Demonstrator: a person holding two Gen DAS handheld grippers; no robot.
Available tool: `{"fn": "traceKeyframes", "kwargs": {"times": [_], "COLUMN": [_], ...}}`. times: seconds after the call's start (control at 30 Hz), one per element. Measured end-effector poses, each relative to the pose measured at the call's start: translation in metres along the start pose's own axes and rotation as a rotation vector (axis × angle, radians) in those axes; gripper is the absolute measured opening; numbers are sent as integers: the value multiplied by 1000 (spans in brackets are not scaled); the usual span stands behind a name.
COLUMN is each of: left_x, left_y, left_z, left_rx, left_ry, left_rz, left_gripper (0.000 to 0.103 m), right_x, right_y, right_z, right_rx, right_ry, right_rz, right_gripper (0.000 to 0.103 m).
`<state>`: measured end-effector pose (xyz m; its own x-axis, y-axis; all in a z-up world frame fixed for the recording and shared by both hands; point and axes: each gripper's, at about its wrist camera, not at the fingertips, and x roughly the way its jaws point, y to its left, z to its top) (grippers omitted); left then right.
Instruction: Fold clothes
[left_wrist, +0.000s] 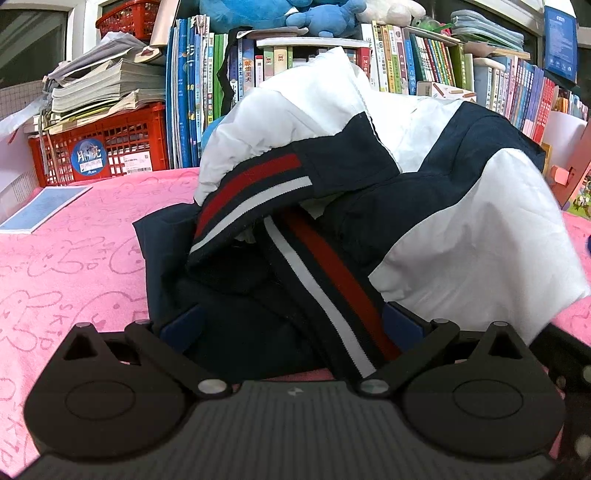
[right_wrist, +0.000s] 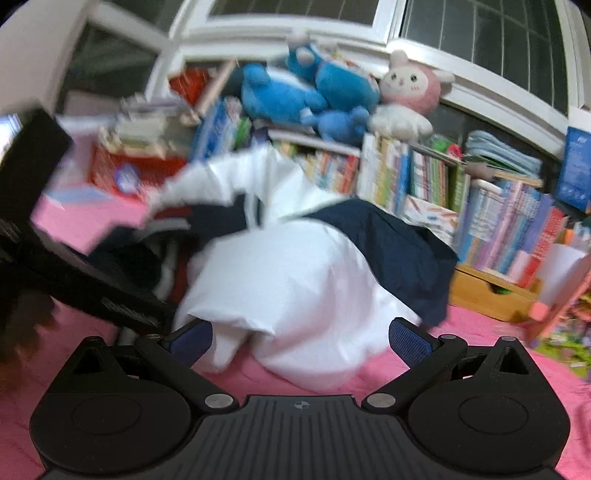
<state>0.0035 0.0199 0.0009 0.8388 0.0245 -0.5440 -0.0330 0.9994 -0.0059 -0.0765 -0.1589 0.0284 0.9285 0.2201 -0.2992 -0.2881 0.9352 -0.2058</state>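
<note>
Blue pads (left_wrist: 183, 325) are seen spread wide on the left gripper (left_wrist: 291, 326), with the jacket's (left_wrist: 424, 206) navy hem and its red-and-white striped band (left_wrist: 332, 295) lying between the fingers, not clamped. The right gripper (right_wrist: 299, 341) is likewise held open, a white puffed part of the jacket (right_wrist: 295, 280) sitting between its pads, nothing pinched; that view is blurred. The jacket is heaped, crumpled, on the pink cloth (left_wrist: 55, 266), so no fold is judged to be made yet. Beyond it, a red crate (left_wrist: 103, 147), rows of books (left_wrist: 192, 92) and blue plush toys (right_wrist: 295, 92) are passed over. A firm pinch on the hem is called for next, so the garment can be spread flat.
</note>
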Motion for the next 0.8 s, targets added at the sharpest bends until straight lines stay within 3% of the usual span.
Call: {"fn": "traceKeyframes", "kwargs": {"times": [0.23,0.43,0.5,0.53,0.63,0.7,0.8], "left_x": [0,0,-1,-1,-1,0,0], "left_y": [2,2,2,2,2,2,2], "left_z": [1,2,2,2,2,3,3], "left_rx": [-17,-16,-16,-16,-16,-16,-17], "left_ry": [6,6,5,5,7,9,13], "left_rz": [-8,-7,-8,-8,-9,-13,-9], "left_gripper": [103,103,103,103,103,103,103], "right_x": [23,38,40,41,46,50,52], "right_y": [-9,-21,-26,-29,-49,-70,-98], "right_z": [16,21,22,22,23,21,20], "right_rx": [71,109,111,107,140,196,260], "right_ry": [46,84,83,89,127,154,168], "right_rz": [65,37,4,-18,-79,-105,-220], "right_gripper": [103,99,87,73,45,42,41]}}
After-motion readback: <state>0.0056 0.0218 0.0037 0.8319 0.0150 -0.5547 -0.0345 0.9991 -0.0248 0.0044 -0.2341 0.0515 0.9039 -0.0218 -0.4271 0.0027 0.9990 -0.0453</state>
